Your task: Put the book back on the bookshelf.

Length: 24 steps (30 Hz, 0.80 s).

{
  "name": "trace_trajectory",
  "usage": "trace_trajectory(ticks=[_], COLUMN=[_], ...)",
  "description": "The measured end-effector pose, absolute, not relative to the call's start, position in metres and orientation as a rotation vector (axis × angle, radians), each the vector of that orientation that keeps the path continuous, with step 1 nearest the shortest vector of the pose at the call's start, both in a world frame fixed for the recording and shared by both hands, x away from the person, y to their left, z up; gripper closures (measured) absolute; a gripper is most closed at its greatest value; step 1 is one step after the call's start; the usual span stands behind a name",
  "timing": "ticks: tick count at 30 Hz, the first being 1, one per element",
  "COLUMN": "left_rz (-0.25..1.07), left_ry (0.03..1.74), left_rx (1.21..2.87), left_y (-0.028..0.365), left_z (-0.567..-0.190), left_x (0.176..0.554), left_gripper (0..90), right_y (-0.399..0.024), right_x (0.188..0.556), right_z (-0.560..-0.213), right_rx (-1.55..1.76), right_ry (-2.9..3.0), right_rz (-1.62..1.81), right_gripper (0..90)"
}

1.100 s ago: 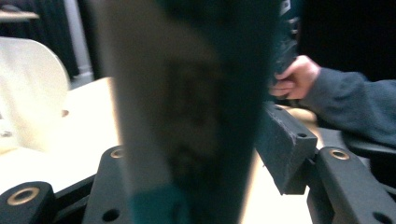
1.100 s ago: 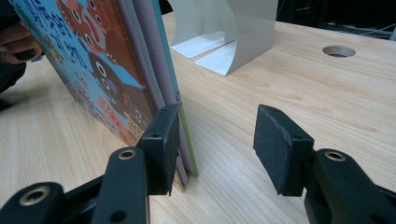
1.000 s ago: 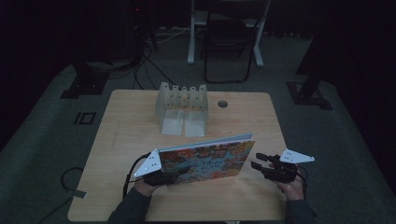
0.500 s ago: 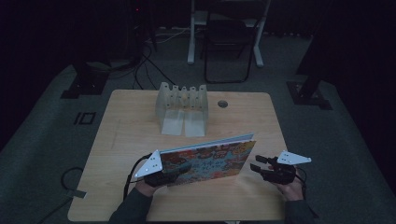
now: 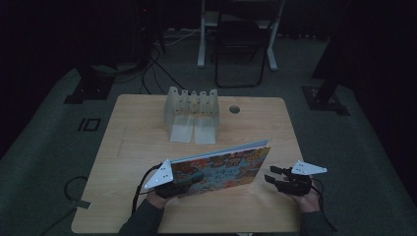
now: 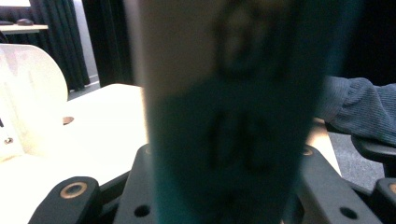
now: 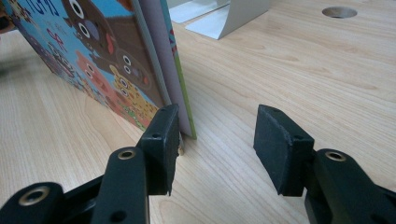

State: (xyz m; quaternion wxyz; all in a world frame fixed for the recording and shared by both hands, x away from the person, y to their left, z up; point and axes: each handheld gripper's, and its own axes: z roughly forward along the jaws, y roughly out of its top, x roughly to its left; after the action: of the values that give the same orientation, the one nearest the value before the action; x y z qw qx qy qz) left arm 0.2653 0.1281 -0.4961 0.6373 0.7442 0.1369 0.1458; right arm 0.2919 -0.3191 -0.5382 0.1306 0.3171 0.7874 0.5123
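Closing in over the last moment, the left gripper [image 5: 189, 183] now clamps the near left end of the picture book [image 5: 223, 167], which stands on edge on the table [image 5: 137, 142]. The right gripper [image 7: 217, 135] waits agape just off the book's right corner. Best to bring it squarely around that edge before lifting toward the translucent slotted rack [image 5: 193, 105] behind, whose slots look empty.

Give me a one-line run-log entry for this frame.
left gripper: jaws just closing on picture book | book: on edge, tilted on table | right gripper: open at book's corner | rack: behind, apart
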Motion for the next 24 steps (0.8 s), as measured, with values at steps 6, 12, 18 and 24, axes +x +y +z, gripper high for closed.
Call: trace_trajectory(ticks=[6,12,18,24], left_rz=[0.313,0.278,0.222,0.234], left_ry=[0.293,0.277,0.252,0.255], left_rx=[1.704,1.696,1.691,1.691], left_y=[0.1244,0.122,0.1211,0.1194], left_z=[-0.496,-0.4972,-0.4977,-0.4984], left_x=[0.264,0.2628,0.2628,0.2638], left_gripper=[74.7,75.3,73.2,70.3], right_y=[-0.3188,-0.3177,-0.3178,-0.3186], right_x=[0.2921,0.2925,0.2924,0.2925], right_z=[-0.541,-0.542,-0.5427,-0.5434], right_rx=[0.927,0.922,0.923,0.927], right_ry=[2.291,2.297,2.298,2.295], right_rz=[1.48,1.47,1.469,1.471], right_gripper=[49.9,49.9,49.9,49.9])
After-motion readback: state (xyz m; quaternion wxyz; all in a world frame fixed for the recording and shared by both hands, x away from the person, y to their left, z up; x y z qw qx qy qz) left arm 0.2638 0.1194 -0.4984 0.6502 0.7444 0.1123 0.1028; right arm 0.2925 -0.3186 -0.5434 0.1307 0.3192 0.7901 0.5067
